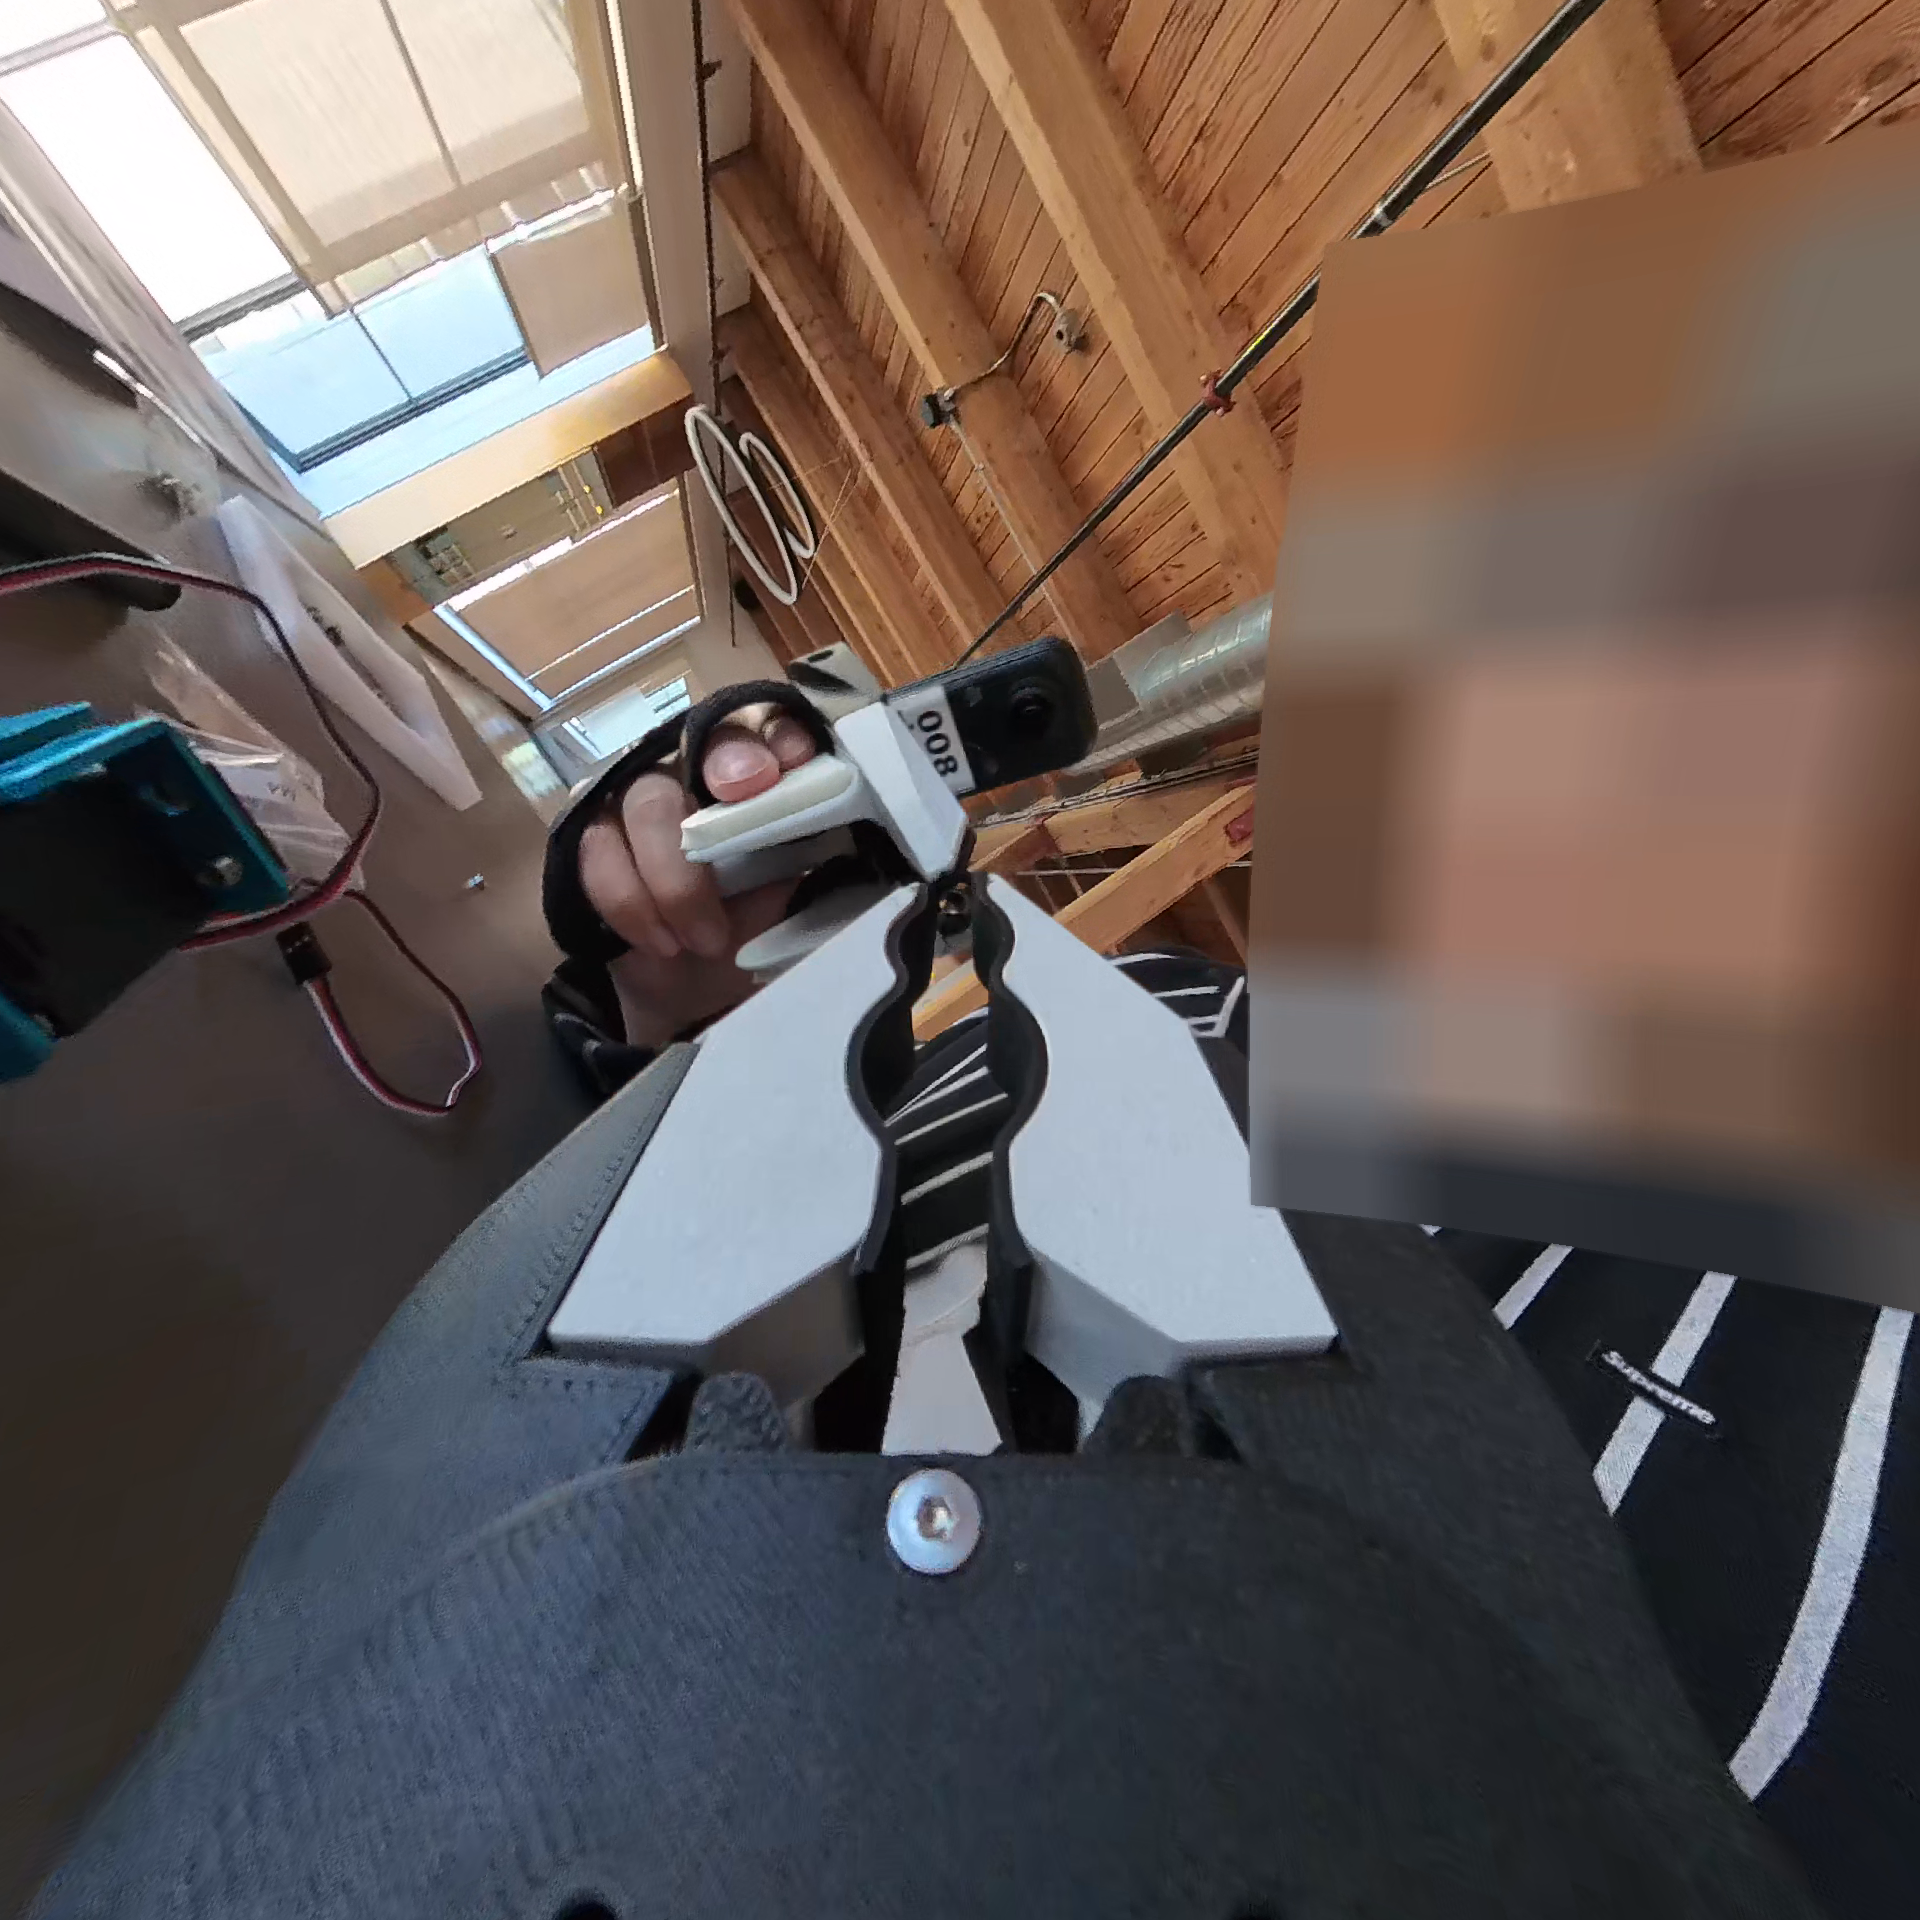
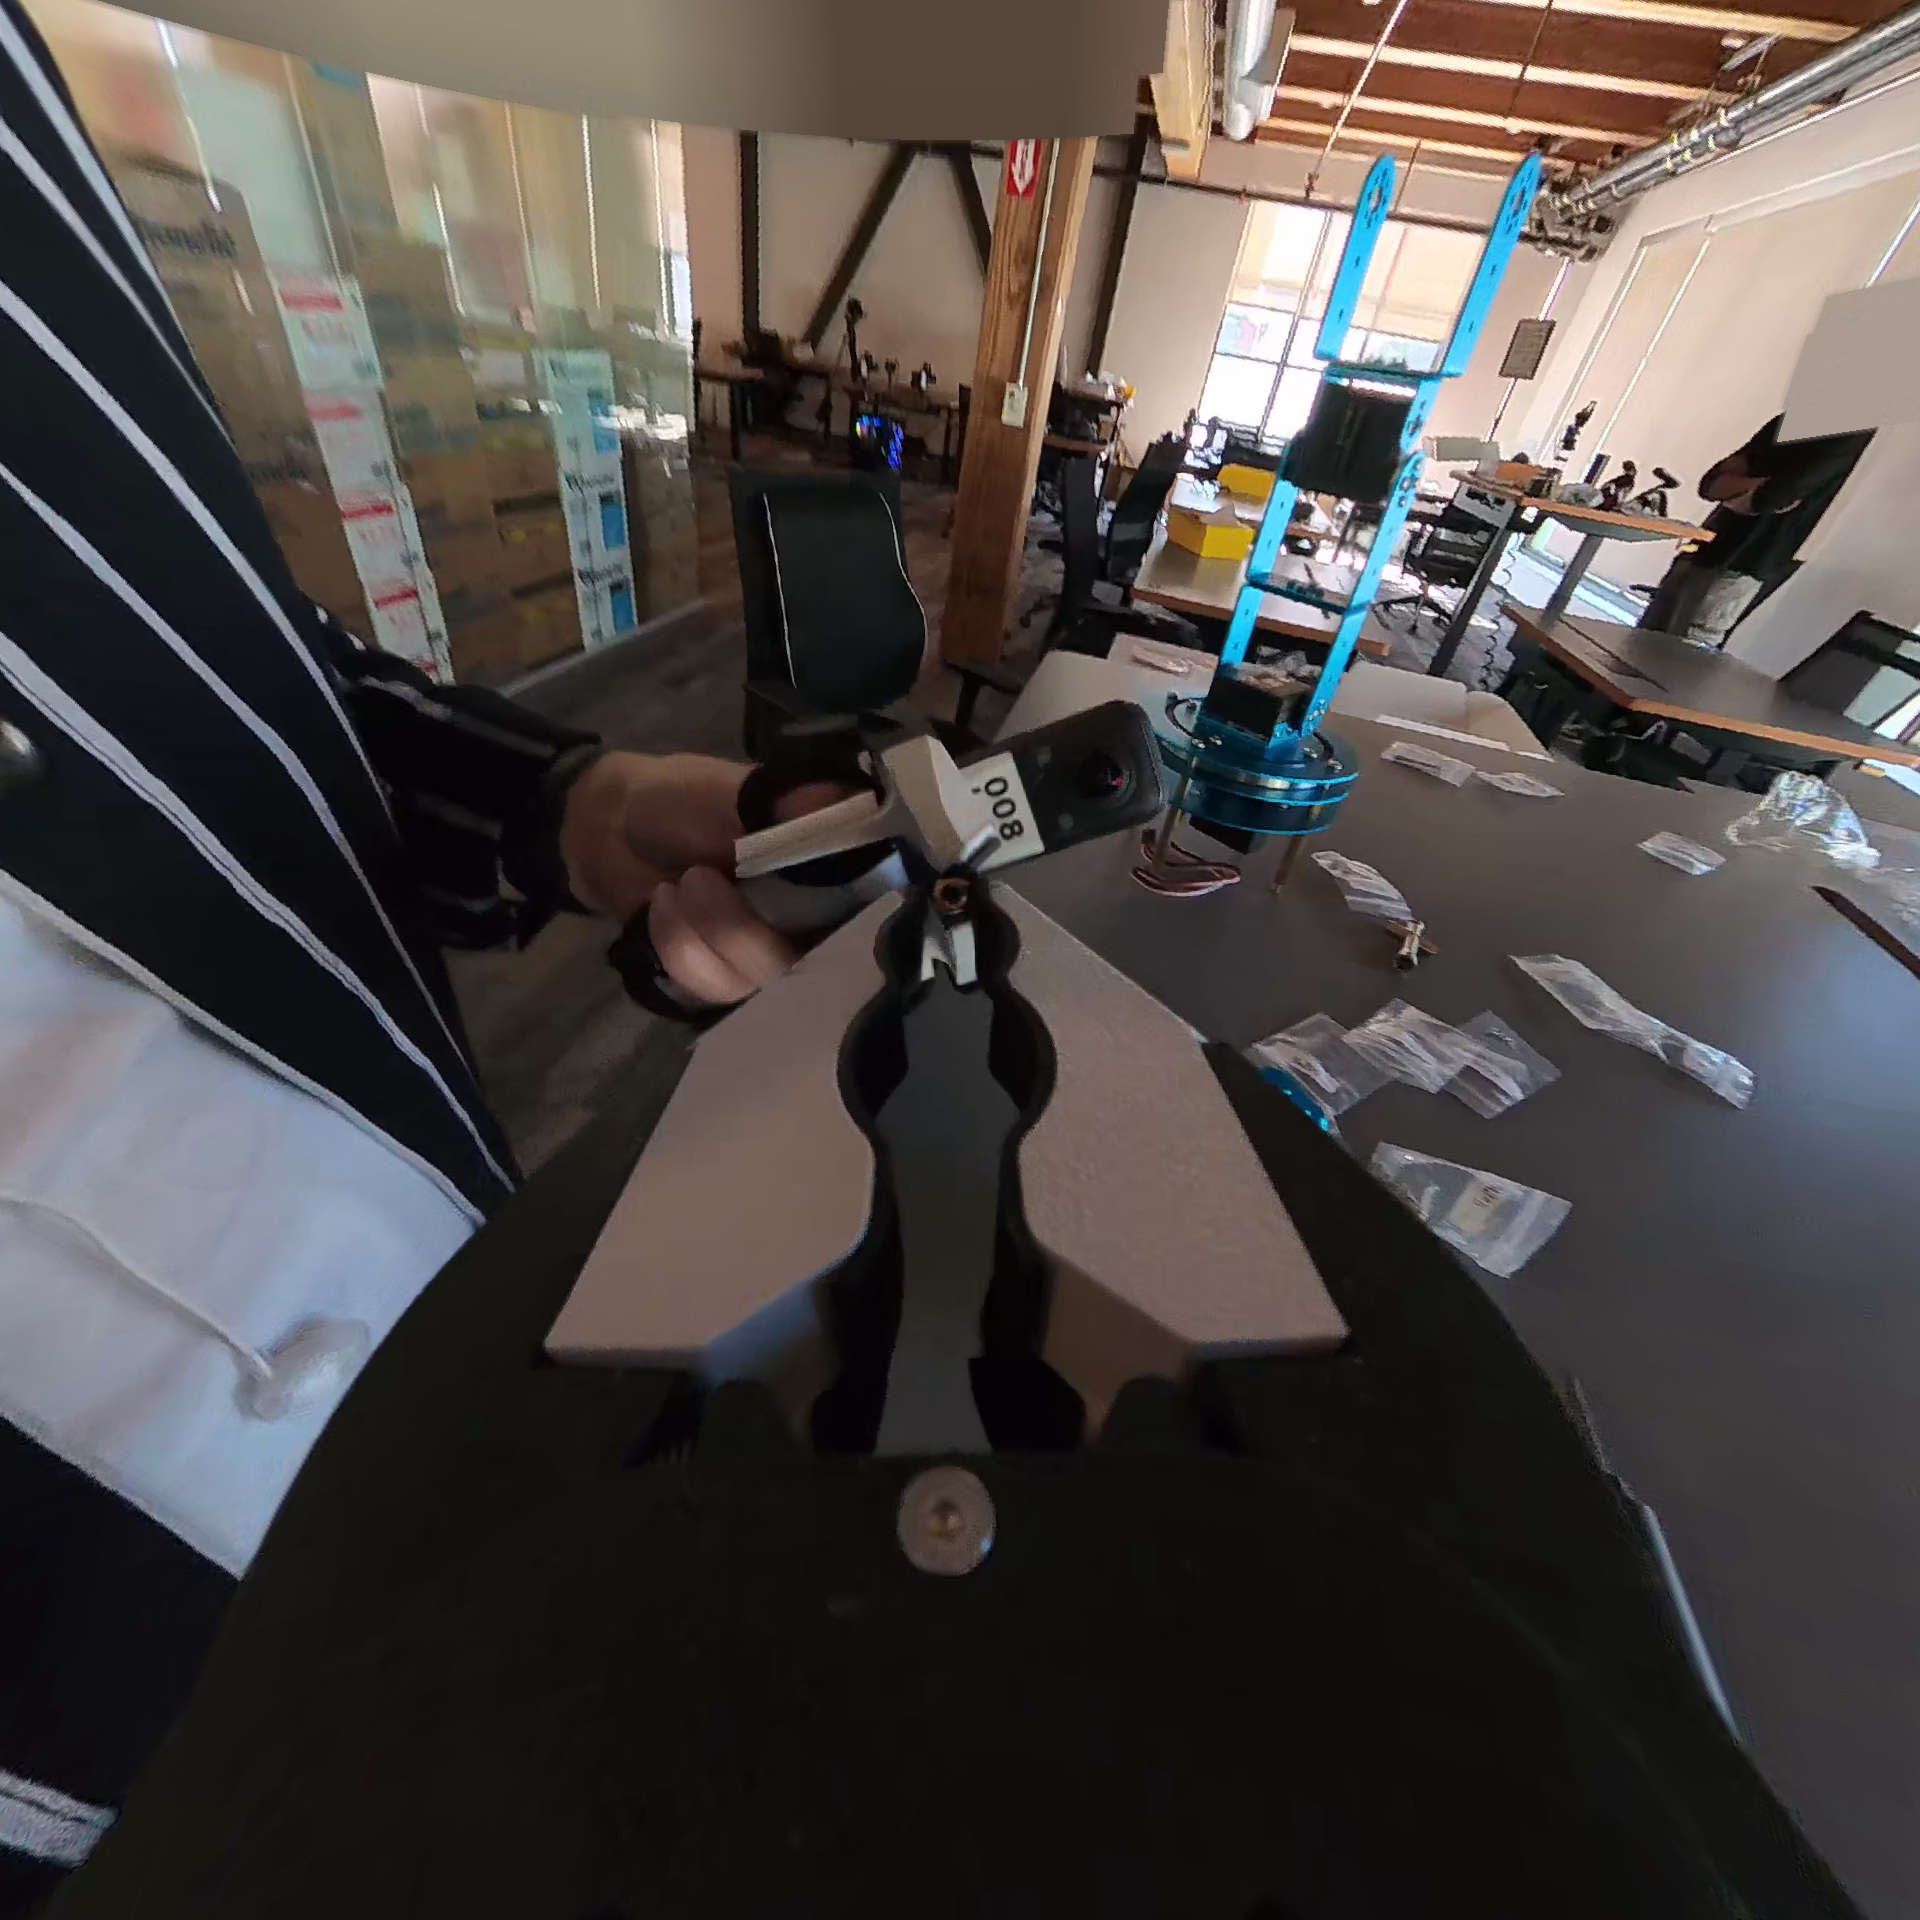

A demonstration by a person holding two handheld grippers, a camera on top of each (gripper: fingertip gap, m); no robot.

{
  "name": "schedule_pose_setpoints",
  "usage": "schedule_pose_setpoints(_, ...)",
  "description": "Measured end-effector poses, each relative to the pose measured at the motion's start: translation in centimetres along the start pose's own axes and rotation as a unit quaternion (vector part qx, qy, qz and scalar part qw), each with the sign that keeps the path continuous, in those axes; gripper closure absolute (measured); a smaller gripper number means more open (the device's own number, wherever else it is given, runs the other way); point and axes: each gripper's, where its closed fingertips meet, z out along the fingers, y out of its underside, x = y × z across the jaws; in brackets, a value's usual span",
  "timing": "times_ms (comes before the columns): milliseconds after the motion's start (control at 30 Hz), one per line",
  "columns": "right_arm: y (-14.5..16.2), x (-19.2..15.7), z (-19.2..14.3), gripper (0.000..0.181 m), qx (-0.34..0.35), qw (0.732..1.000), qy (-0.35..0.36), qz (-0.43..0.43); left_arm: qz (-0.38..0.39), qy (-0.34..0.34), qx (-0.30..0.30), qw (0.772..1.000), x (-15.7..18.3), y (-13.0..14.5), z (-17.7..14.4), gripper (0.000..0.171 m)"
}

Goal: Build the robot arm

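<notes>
The left gripper (image 1: 948,902) has its jaws closed to a thin slit on a small brass-coloured nut (image 1: 951,896) at the tips. The right gripper (image 2: 948,902) pinches the same nut (image 2: 949,891) tip to tip, jaws likewise nearly closed. Just beyond, a gloved hand (image 2: 665,831) grips the opposite handle. Farther right, plastic bags (image 2: 1403,1049) litter the dark surface (image 2: 1558,1403) before a blue bracket tower (image 2: 1309,582), well apart

An open workshop-office: stacked boxes (image 2: 499,436) at nine o'clock, desks (image 2: 1590,530) at two, timber ceiling (image 1: 1039,260) overhead.
</notes>
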Motion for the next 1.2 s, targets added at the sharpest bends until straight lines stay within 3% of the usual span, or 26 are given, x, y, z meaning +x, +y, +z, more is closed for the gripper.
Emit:
schedule_pose_setpoints(267,0.9,0.3,0.0,0.176,-0.036,0.998,0.02,-0.039,0.003,-0.019,0.0,1.0,-0.7,-0.3,-0.3,0.16)
schedule_pose_setpoints(533,0.5,0.4,0.0,0.176,-0.024,0.998,0.034,-0.052,0.013,-0.015,0.0,1.0,-0.6,-0.3,-0.5,0.171)
schedule_pose_setpoints(600,0.4,0.4,0.0,0.176,-0.019,0.998,0.034,-0.051,0.013,-0.018,0.002,1.0,-0.8,-0.3,-0.4,0.161)
schedule_pose_setpoints(733,0.4,0.4,0.0,0.176,-0.016,0.998,0.034,-0.046,0.013,-0.004,0.011,1.0,-0.6,-0.4,-0.4,0.159)
schedule_pose_setpoints(1200,1.1,0.6,0.2,0.176,-0.034,0.997,0.043,-0.045,0.038,-0.03,0.009,0.999,-1.3,-0.2,-0.5,0.167)
